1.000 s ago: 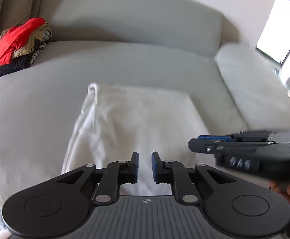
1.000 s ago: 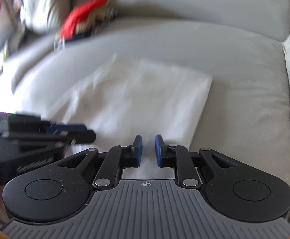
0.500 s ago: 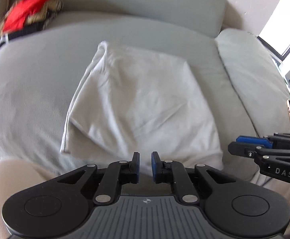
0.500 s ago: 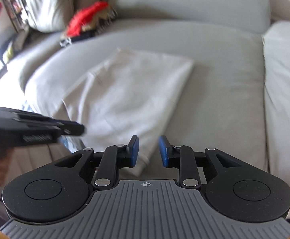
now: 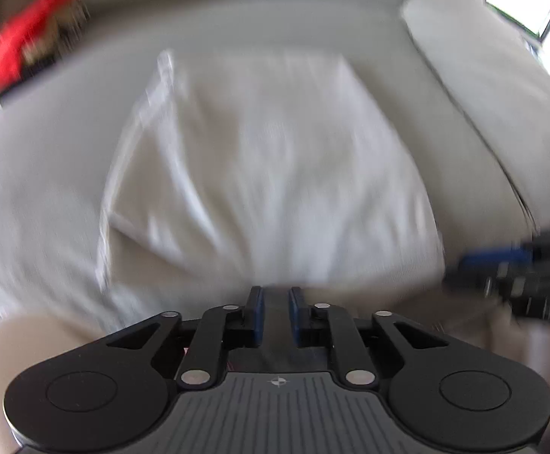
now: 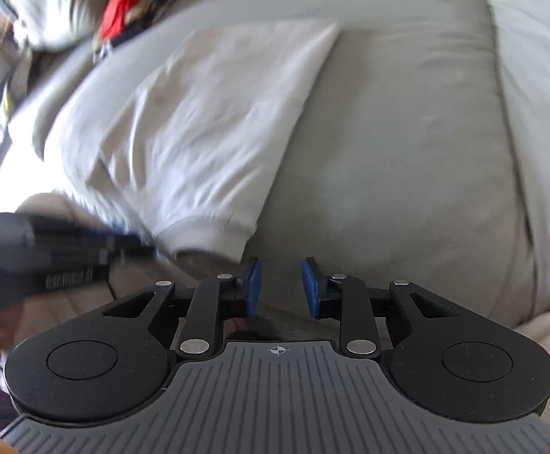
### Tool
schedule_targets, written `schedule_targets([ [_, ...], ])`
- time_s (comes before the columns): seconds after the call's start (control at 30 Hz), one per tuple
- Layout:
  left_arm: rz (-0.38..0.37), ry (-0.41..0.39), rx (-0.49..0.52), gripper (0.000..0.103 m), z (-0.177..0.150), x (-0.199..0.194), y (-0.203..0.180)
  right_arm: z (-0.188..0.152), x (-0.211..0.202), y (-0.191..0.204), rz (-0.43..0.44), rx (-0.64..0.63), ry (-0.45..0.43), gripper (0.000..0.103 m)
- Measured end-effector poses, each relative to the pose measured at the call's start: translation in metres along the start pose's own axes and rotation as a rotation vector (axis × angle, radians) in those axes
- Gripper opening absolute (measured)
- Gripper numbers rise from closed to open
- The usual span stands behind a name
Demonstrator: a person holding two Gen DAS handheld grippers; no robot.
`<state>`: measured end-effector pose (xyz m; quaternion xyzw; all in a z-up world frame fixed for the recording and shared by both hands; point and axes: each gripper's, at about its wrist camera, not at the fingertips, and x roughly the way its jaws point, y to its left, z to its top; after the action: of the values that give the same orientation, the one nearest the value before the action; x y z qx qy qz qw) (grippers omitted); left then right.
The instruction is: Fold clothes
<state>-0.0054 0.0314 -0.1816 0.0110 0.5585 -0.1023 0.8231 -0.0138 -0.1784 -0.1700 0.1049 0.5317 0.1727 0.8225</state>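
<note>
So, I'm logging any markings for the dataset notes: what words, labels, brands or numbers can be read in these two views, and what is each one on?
None can be read.
White lettering on the side of the left gripper, in the right wrist view: too blurred.
Pale marks on the side of the right gripper, in the left wrist view: too blurred.
Crosshair mark, a sign and no text, on each camera's own grey ribbed mount.
The folded white garment and the sofa show no print.

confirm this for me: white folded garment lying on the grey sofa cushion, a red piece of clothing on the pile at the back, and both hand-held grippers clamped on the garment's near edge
Not quite: neither is clamped on it. The left hand-held gripper and right hand-held gripper have just been opening, nothing between their jaws, as both wrist views show. The white folded garment does lie on the grey sofa cushion, with the red piece of clothing on the pile at the back.
</note>
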Motion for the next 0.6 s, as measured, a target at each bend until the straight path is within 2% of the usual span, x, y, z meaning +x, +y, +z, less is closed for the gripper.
schedule_targets([
  [0.03, -0.031, 0.017, -0.020, 0.022, -0.002, -0.001, 0.004, 0.002, -0.004, -0.005, 0.019, 0.026, -0.032, 0.045],
  [0.07, -0.050, 0.007, -0.041, 0.023, -0.003, -0.005, 0.009, 0.005, -0.007, -0.007, 0.037, 0.056, -0.066, 0.058],
  [0.1, -0.053, -0.023, -0.061, 0.025, 0.000, -0.011, 0.014, 0.008, -0.009, -0.011, 0.052, 0.089, -0.096, 0.066],
  [0.17, -0.060, -0.084, -0.100, 0.034, 0.004, -0.024, 0.025, 0.018, -0.005, -0.020, 0.089, 0.166, -0.122, 0.069],
  [0.2, -0.061, -0.125, -0.124, 0.042, 0.009, -0.031, 0.032, 0.024, -0.003, -0.025, 0.108, 0.205, -0.132, 0.069],
  [0.27, -0.060, -0.198, -0.168, 0.049, 0.017, -0.043, 0.046, 0.031, 0.001, -0.036, 0.155, 0.284, -0.153, 0.069],
  [0.4, -0.022, -0.303, -0.254, 0.074, 0.032, -0.058, 0.079, 0.038, 0.017, -0.056, 0.221, 0.433, -0.168, 0.069],
  [0.5, -0.012, -0.349, -0.336, 0.076, 0.042, -0.060, 0.108, 0.044, 0.039, -0.062, 0.276, 0.523, -0.157, 0.068],
  [0.6, -0.061, -0.308, -0.386, 0.078, 0.053, -0.041, 0.127, 0.049, 0.055, -0.067, 0.319, 0.559, -0.135, 0.063],
])
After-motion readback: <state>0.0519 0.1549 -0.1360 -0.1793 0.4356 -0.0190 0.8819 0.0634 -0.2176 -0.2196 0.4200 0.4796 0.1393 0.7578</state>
